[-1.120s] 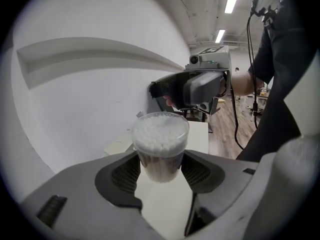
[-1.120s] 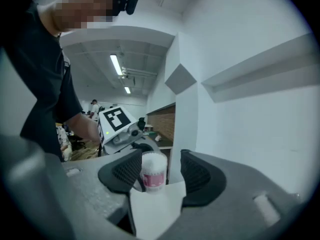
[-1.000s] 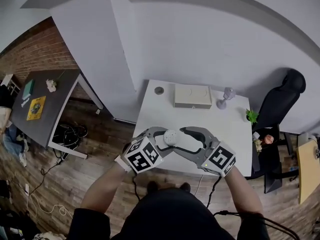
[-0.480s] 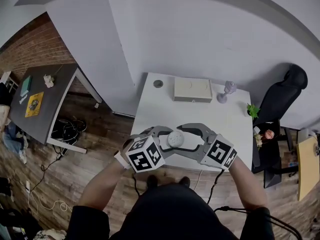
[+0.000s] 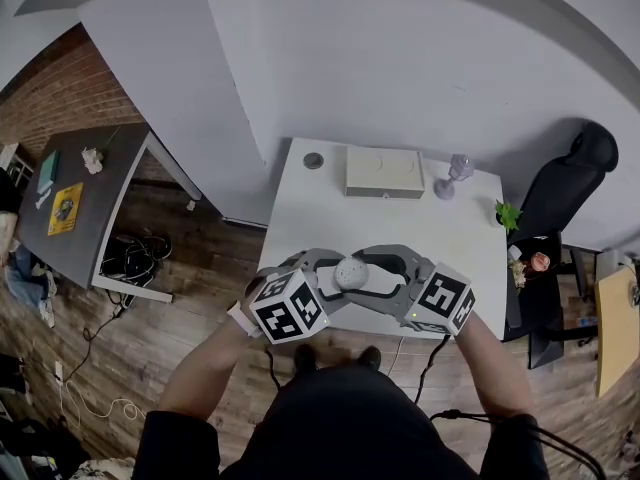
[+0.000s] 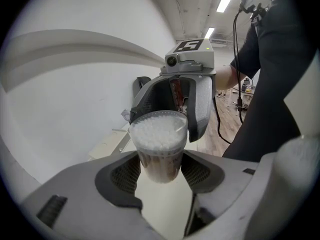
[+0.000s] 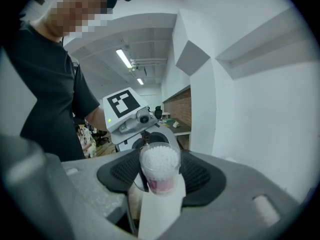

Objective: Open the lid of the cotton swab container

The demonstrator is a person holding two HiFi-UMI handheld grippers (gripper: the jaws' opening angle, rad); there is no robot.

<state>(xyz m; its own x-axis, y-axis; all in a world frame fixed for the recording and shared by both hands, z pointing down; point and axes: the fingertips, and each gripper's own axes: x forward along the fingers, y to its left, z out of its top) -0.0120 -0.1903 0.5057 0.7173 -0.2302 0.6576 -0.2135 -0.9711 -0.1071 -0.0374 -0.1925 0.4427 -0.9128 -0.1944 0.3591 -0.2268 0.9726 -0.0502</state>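
The cotton swab container (image 5: 349, 273) is a small clear tub full of white swab tips, held up in front of the person above the table's near edge. My left gripper (image 5: 330, 274) is shut on its lower body (image 6: 159, 159), with a pad against each side. From the opposite side my right gripper (image 5: 374, 272) reaches over the top. Its jaws have just been closing, and they now sit against the lidded upper part (image 7: 160, 164). The clear lid (image 6: 159, 126) still appears to sit on the tub.
Under the grippers is a white table (image 5: 455, 253). At its far edge are a flat beige box (image 5: 383, 173), a small purple glass ornament (image 5: 452, 176) and a round cable hole (image 5: 313, 160). A black chair (image 5: 565, 183) stands at the right and a dark desk (image 5: 85, 218) at the left.
The container stays between both grippers at nearly the same spot. The right gripper's marker cube has tilted a little.
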